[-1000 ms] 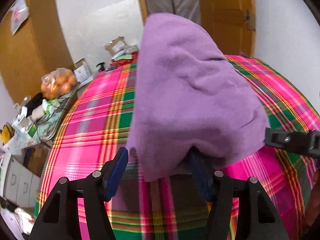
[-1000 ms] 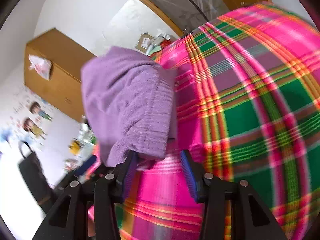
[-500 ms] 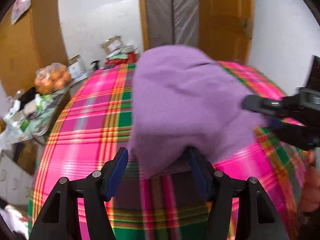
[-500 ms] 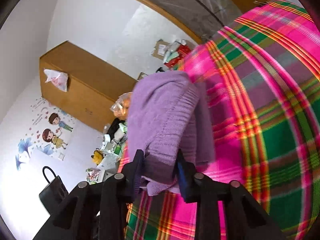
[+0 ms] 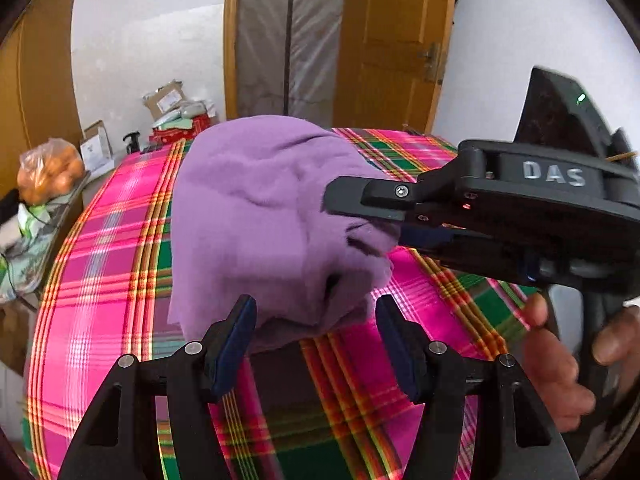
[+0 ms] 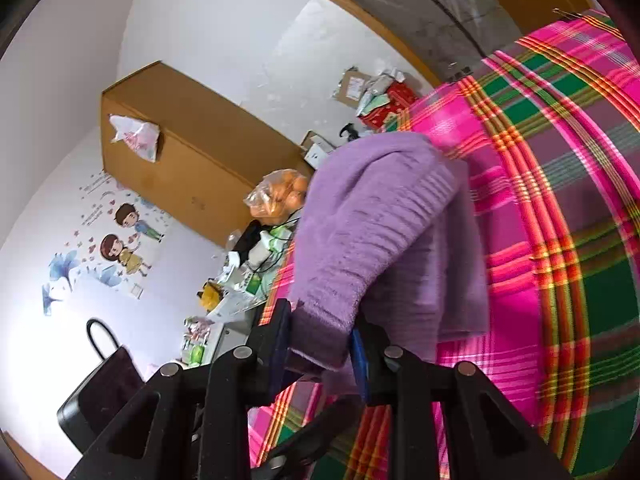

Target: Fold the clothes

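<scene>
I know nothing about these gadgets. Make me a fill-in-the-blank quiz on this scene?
1. The garment being folded is ____ in colour.
2. The right gripper has its jaws ____ on the garment.
3. The left gripper has its jaws ____.
4. The plaid cloth underneath is mostly ____ with green.

Missing words: purple; shut; open; pink

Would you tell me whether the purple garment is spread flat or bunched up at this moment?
Bunched up: the purple garment sits in a rumpled, layered heap on the plaid cloth, one edge pinched in the right tool.
</scene>
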The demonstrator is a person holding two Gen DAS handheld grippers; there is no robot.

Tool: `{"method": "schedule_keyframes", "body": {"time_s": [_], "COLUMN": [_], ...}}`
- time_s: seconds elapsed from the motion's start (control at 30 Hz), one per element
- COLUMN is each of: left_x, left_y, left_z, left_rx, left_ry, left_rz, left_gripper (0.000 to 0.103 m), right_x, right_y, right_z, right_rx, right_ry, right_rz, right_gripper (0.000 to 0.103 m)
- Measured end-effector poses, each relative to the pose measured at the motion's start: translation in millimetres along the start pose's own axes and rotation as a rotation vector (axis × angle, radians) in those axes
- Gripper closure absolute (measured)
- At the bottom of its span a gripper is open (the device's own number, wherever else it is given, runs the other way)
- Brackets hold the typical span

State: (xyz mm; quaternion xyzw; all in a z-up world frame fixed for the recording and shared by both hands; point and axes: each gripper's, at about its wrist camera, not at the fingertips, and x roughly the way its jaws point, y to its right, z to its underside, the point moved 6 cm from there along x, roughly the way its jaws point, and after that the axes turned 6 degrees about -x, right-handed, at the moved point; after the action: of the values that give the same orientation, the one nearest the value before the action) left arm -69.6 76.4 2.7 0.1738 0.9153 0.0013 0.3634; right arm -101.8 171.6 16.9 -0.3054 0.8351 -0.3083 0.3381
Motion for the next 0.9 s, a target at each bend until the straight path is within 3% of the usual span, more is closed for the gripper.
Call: {"method": "schedule_keyframes", "body": {"time_s": [0.1, 0.17, 0.23, 0.33, 0.5, 0.7, 0.9], "left_x": [6.7, 9.6, 8.7, 7.3, 4.9, -3.9, -11.4], "left_y": [1.6, -2.3, -11.0, -24.2, -46.3, -72.6, -98.3], "left_z": [-6.8, -11.7, -15.2, -20.5, -29.4, -39.3, -36.4], "left_rx": [0.011, 0.0, -0.041, -0.103, -0.207, -0.287, -0.321], "left_ry": [0.018, 0.025, 0.035, 0.05, 0.076, 0.12, 0.145], "left_rz": [-0.042, -0.068, -0.065, -0.061, -0.054, -0.081, -0.142], "left_gripper": [0.039, 0.047, 0.071, 0.09, 0.092, 0.092, 0.092], "right_x": [-1.6, -2.1, -2.6, -3.9, -18.0, -17.7, 7.6], "right_y": [-4.8, -5.7, -4.4, 0.8, 13.9, 39.6, 42.2], "right_z": [0.4, 0.6, 1.6, 3.7, 5.2, 13.1, 19.5], "right_rx": [-0.013, -0.02, -0.023, -0.023, -0.021, -0.037, -0.078], "right_ry": [-0.008, -0.013, -0.02, -0.03, -0.023, -0.07, -0.117], "right_rz": [-0.013, -0.007, -0.001, 0.027, 0.063, 0.236, 0.273], "right_gripper": [0.077, 0.077, 0.077, 0.077, 0.077, 0.076, 0.057]}}
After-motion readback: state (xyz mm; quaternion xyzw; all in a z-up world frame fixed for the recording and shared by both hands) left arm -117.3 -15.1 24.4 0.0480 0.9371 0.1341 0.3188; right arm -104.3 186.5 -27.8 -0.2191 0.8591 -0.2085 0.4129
